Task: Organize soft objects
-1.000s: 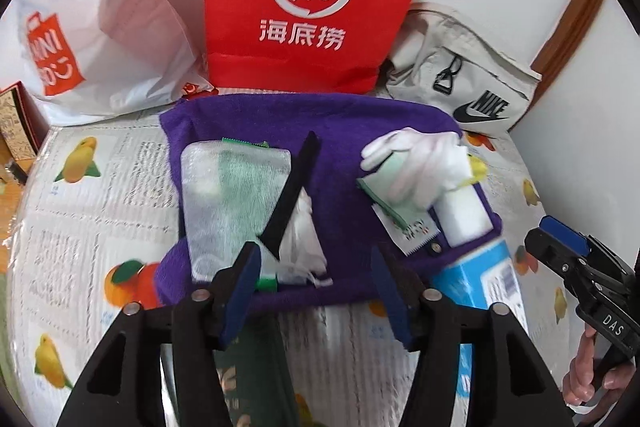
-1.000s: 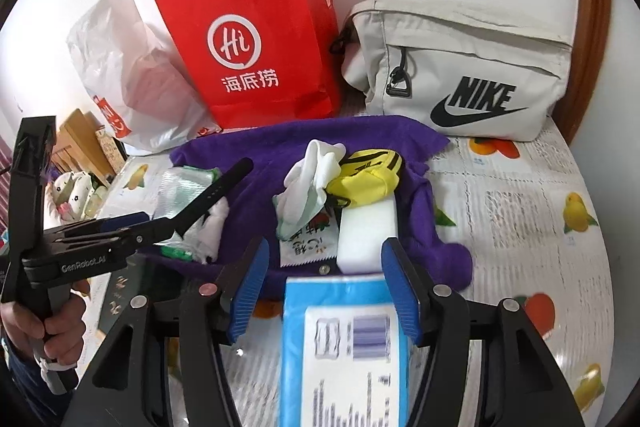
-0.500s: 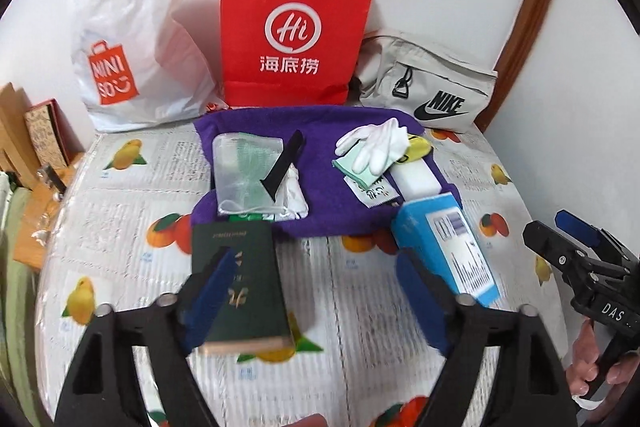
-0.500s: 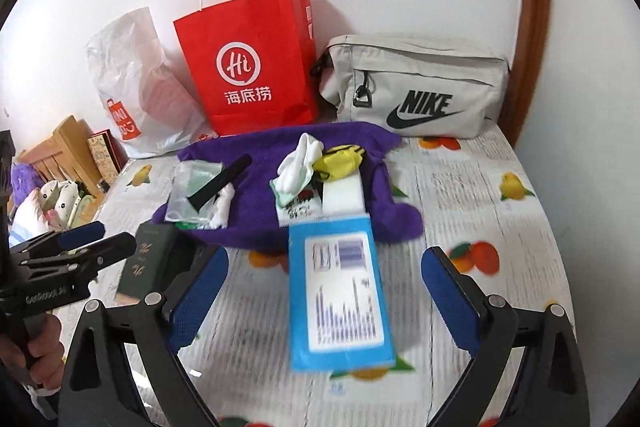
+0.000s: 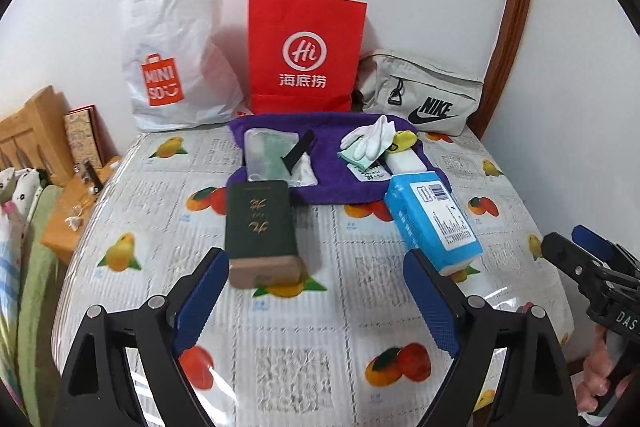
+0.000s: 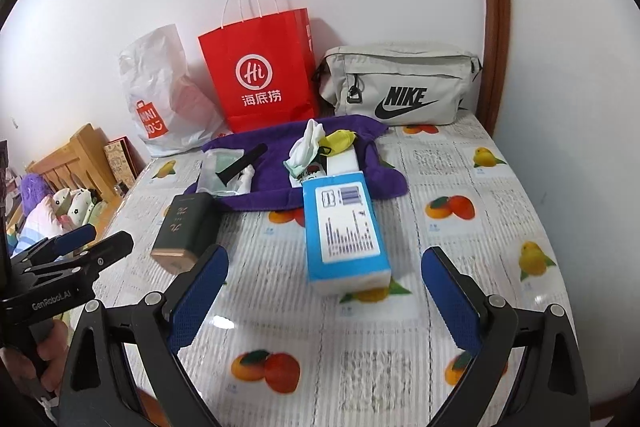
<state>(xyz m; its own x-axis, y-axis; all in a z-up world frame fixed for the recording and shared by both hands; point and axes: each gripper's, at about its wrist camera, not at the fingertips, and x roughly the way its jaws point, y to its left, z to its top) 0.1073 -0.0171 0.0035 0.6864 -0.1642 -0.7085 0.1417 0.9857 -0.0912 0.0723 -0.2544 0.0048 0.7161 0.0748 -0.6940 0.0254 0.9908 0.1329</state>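
Both grippers hang above the near edge of the table point(image 5: 280, 367), jaws spread wide, nothing between them. Left gripper point(image 5: 316, 291); right gripper point(image 6: 324, 291).

Soft items sit gathered on the purple towel point(image 5: 332, 183) toward the far edge: white glove point(image 5: 372, 139), yellow cloth point(image 6: 340, 141), clear pouch point(image 5: 268, 155). Probably staged there for sorting into the bags along the wall.

Green box point(image 5: 260, 227) lies just ahead of the left jaws, nearer the left finger. Blue tissue pack point(image 6: 344, 231) lies ahead of the right jaws, roughly centred. Towel well beyond both.
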